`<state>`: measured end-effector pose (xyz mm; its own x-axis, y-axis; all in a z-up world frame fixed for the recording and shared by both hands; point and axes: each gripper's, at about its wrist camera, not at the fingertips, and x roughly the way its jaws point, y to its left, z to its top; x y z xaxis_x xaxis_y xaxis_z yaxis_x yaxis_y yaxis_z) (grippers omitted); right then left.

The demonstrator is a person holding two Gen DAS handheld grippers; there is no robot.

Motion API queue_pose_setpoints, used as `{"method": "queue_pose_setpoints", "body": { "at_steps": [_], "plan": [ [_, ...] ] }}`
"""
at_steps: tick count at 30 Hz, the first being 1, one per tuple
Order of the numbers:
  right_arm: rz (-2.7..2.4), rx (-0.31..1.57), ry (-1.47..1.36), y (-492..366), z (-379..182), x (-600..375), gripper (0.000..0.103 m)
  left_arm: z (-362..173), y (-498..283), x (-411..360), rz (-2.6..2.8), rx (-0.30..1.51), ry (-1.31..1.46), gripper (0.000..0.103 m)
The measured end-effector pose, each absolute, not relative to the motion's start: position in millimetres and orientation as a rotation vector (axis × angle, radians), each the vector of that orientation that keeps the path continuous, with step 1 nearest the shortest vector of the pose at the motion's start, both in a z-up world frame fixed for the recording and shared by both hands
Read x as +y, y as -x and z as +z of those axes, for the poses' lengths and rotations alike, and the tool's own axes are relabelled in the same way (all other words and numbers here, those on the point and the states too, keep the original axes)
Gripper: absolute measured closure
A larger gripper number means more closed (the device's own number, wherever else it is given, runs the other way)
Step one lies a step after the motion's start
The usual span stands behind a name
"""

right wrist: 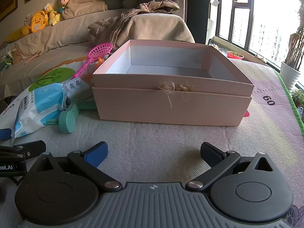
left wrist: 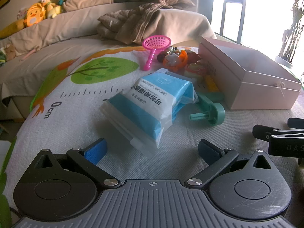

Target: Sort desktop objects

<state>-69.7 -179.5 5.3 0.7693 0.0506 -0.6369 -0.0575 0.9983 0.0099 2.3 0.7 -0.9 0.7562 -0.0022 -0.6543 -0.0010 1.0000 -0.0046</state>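
Note:
A blue and white wipes pack (left wrist: 146, 104) lies on the printed mat just ahead of my open, empty left gripper (left wrist: 152, 148). Its near end sits between the fingertips' line. A green plastic handle toy (left wrist: 210, 110) lies right of the pack. A pink toy net (left wrist: 154, 47) and a pile of small colourful toys (left wrist: 180, 58) lie behind. An open, empty pink box (right wrist: 171, 98) stands straight ahead of my open, empty right gripper (right wrist: 153, 152). The pack (right wrist: 36, 106), green toy (right wrist: 70, 115) and net (right wrist: 95, 57) show at its left.
The mat (right wrist: 152, 136) lies on a padded surface with a green edge at the right (right wrist: 292, 102). A sofa with a brown jacket (left wrist: 144, 20) and plush toys (left wrist: 36, 15) is behind. The right gripper's body (left wrist: 281, 138) shows at the left view's right edge.

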Motion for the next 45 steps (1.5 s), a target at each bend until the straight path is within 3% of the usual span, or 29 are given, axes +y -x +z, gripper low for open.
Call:
{"method": "queue_pose_setpoints", "body": {
  "at_steps": [45],
  "plan": [
    [0.059,0.691,0.01,69.4,5.3,-179.3,0.0,-2.6,-7.8,2.4,-0.001,0.712,0.005,0.0]
  ]
}}
